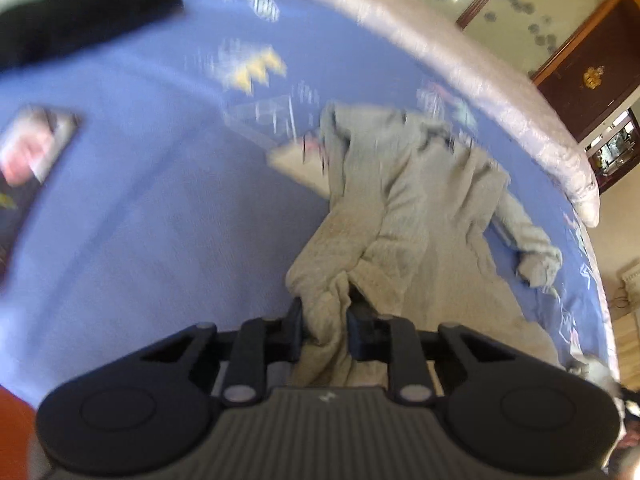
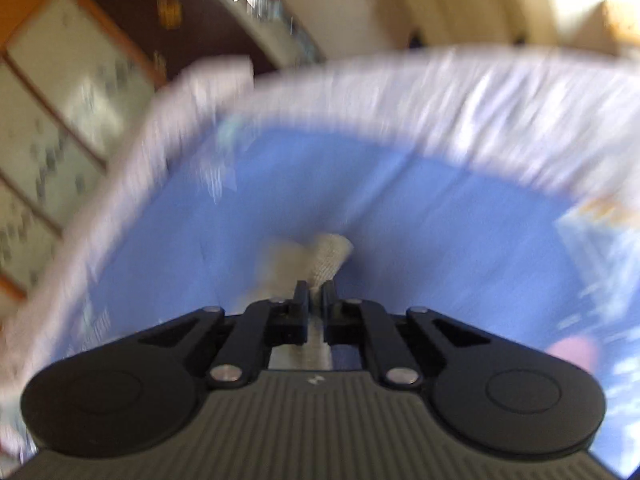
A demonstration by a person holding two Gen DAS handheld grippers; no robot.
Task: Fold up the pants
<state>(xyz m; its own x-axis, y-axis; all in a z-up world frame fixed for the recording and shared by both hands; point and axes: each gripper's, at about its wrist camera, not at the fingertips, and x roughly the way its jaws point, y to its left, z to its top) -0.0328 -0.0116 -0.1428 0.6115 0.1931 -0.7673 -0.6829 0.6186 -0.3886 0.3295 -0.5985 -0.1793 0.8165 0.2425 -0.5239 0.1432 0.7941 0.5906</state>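
Note:
The grey pants [image 1: 416, 216] lie crumpled on the blue bed sheet [image 1: 160, 220], stretching away from my left gripper toward the bed's far edge. My left gripper [image 1: 324, 312] is shut on a bunched fold of the pants at their near end. In the right wrist view, my right gripper [image 2: 315, 290] is shut on a ribbed grey part of the pants [image 2: 330, 258], which sticks out beyond the fingertips above the sheet [image 2: 440, 220]. Both views are motion-blurred.
A white quilted border [image 1: 460, 80] runs along the bed's far edge; it also shows in the right wrist view [image 2: 460, 100]. A black garment [image 1: 76, 20] and a printed item [image 1: 32, 148] lie at the left. A wooden wardrobe [image 1: 568, 40] stands beyond.

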